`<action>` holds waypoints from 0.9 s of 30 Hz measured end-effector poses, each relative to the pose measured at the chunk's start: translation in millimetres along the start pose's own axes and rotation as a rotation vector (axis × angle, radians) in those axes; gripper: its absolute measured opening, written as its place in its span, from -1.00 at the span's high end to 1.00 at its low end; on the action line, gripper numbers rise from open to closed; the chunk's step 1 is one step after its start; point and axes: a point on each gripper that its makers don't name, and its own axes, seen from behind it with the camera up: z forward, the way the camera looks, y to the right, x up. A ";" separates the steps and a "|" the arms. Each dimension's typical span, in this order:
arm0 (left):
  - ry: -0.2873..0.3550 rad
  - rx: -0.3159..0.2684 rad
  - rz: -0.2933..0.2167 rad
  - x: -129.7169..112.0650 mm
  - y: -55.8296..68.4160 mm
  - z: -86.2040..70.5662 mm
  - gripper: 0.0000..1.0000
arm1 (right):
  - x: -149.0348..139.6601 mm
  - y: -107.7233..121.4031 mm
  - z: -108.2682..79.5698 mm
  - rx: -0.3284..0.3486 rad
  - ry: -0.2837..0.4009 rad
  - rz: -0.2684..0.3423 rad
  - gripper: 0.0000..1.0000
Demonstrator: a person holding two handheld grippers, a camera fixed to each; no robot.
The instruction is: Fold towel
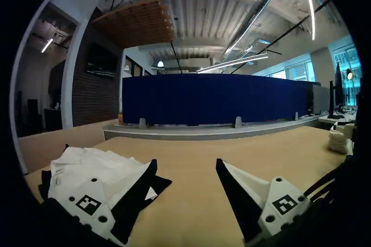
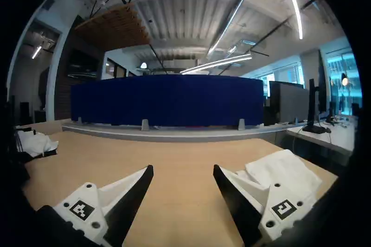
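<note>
Pale wooden table [image 2: 185, 154] in an open office, with a long blue partition [image 1: 213, 98] standing across its far edge.

In the right gripper view, the right gripper [image 2: 182, 168] sits low over the table with its fingers spread wide and nothing between them but bare wood. Just outside its right finger lies a white towel [image 2: 287, 168], flat and partly folded. Its long axis runs from beside that finger away toward the table's far right corner. The finger hides the towel's near end, so I cannot tell whether the two touch.

In the left gripper view, the left gripper [image 1: 185, 161] is also low over the table, fingers parted and holding nothing. A rumpled white cloth [image 1: 92, 163] lies behind its left finger and spreads away to the left. It has no clear long axis.

The coming move likely turns on this: the towel lies off to the right of the right gripper, not between its fingers. That gripper is the nearer one. It would need to shift right to bring an edge or corner into the gap. No fold looks started on the part of the towel that shows.
</note>
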 end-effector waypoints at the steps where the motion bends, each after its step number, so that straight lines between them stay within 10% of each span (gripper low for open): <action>1: 0.000 0.000 0.000 0.0 0.2 0.0 -0.88 | 0.3 0.0 -0.2 -0.001 0.002 0.000 -1.00; 27: 0.000 0.000 0.000 -0.1 0.1 0.0 -0.88 | 3.1 3.2 -9.3 -0.001 0.036 0.006 -1.00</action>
